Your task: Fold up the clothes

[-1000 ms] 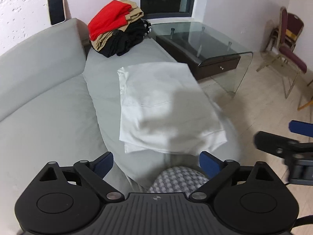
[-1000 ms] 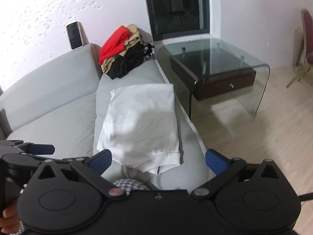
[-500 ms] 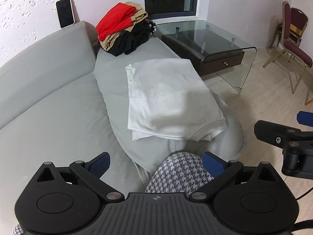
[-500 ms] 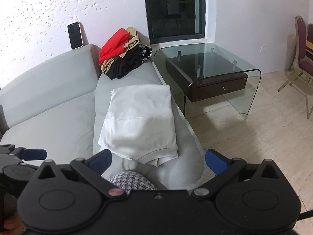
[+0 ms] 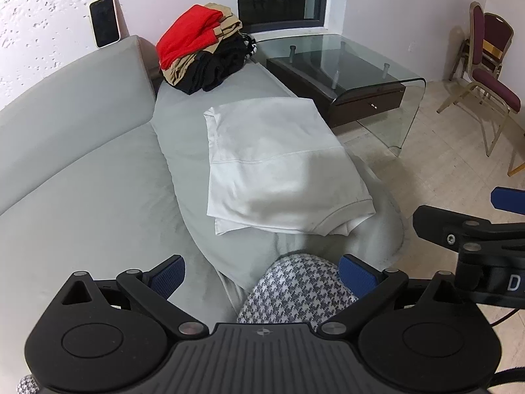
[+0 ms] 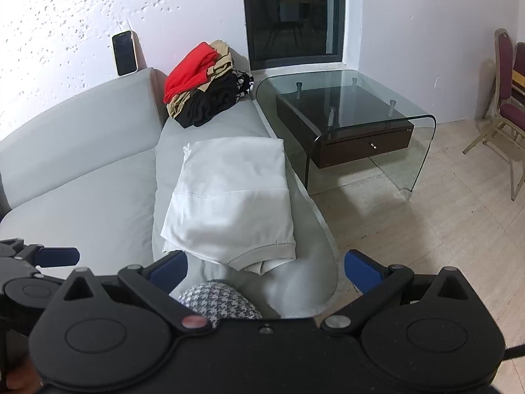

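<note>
Risk sits at the sofa (image 5: pixel 98 170) edge: the folded white shirt (image 5: pixel 279 170) lies on the seat's outer side, its right side close to the drop toward the floor, so a careless tug could spill it and undo the fold. Its long axis runs away from the cameras toward the clothes pile (image 5: pixel 203 49), collar end nearest. Both tools, left (image 5: pixel 261 277) and right (image 6: pixel 265 271), are spread, holding nothing, well short of the shirt.

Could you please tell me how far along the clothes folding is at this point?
Done: the white shirt lies folded on the sofa. In hand: nothing; the left gripper and right gripper are both open, held back from the shirt. Left: the pile of clothes at the sofa's far end looks loosely heaped, so it probably needs folding.
</note>
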`<state>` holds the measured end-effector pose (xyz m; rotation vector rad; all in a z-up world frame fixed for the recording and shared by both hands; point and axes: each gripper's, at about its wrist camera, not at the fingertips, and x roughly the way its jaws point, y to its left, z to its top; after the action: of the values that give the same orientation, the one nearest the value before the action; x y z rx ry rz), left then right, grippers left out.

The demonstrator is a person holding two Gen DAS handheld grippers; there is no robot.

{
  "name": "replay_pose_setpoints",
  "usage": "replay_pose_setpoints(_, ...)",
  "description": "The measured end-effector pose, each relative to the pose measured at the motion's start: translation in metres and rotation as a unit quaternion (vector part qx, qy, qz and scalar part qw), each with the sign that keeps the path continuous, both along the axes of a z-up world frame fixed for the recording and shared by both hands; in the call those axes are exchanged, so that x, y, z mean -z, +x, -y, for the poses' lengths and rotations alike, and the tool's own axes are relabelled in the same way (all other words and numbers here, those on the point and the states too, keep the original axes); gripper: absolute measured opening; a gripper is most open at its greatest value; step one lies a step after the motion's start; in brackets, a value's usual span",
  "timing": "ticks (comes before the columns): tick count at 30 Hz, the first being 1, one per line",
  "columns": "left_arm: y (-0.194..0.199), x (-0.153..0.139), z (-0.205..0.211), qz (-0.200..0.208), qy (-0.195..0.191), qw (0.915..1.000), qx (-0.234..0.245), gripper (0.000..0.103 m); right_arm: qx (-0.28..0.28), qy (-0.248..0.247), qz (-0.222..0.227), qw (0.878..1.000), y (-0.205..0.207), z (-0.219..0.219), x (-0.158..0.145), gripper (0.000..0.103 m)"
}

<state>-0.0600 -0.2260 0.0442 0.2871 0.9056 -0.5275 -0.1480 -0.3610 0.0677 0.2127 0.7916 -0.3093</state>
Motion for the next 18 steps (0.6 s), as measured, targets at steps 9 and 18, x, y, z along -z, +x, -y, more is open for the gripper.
replay_pose_setpoints(9,0.0029,0.0071,0.0024,-0.006,0.003,1.0000,-0.006,0.101,-0.002,-0.004,-0.009,1.000,0.0062,0.0013,0.0036,0.103)
replay_pose_setpoints(18,-0.0043,0.0071,0.0014,0.038,0.009,0.9992,-0.005,0.101,-0.003,-0.001,-0.009,1.000,0.0060,0.0006,0.0062,0.103)
